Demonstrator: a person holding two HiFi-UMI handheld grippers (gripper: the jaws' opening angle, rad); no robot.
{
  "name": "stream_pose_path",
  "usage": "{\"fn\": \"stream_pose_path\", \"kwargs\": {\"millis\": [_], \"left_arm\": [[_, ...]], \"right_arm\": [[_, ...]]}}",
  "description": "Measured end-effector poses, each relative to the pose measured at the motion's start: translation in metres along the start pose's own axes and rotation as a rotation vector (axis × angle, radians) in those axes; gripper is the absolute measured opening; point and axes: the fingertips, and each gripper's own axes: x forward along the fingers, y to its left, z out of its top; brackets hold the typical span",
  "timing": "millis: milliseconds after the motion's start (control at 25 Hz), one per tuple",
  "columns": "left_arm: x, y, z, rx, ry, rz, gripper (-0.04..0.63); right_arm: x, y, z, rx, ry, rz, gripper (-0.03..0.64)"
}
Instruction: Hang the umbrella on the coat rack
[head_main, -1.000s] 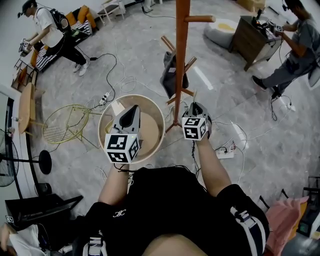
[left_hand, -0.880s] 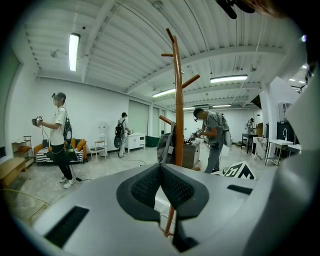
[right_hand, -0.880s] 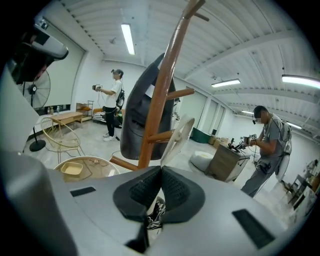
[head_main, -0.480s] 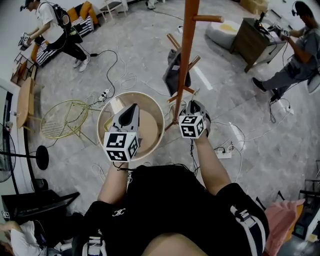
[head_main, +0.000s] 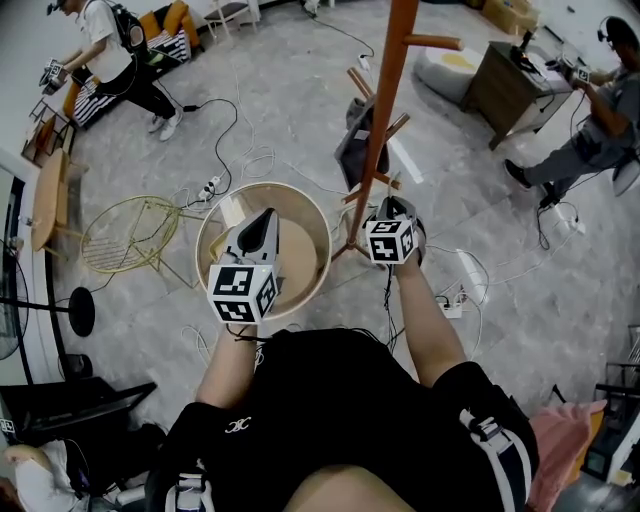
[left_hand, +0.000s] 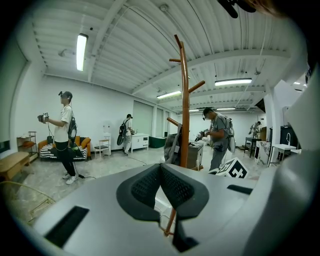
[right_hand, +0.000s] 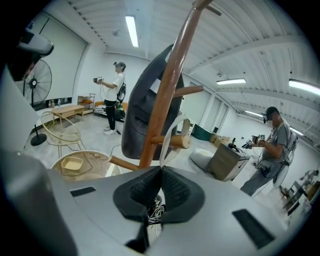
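Left gripper (head_main: 265, 216) is being held with its jaws pressed together on nothing, above a round wooden table (head_main: 205, 262). In the left gripper view (left_hand: 161, 167), the coat rack (left_hand: 184, 100) is standing ahead of it and a little to its right, well apart from the tips. Ahead of both grippers and between them, the dark grey umbrella (head_main: 354, 150) is hanging against the coat rack (head_main: 385, 120).

Right gripper (head_main: 393, 205) is being held close to the rack's pole. In the right gripper view (right_hand: 161, 170), its jaws are being pressed shut on a white strap (right_hand: 167, 135). From the tips this strap is running up and appears to be looped over a short wooden peg (right_hand: 175, 141) just ahead. The umbrella (right_hand: 142, 100) is hanging just beyond that peg, mostly to the left of the pole (right_hand: 165, 95).
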Motion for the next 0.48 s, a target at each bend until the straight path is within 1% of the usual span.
{"fn": "stream_pose_path", "kwargs": {"millis": [280,480], "left_arm": [[-0.014,0.018,0.006,0.005,0.0,0.02,0.017],[-0.03,0.041,0.008,0.01,0.004,0.055,0.017]], "right_arm": [[0.011,0.012,0.003,0.035,0.022,0.008,0.014],[0.025,0.025,0.003,0.053,0.052,0.009,0.015]]}}
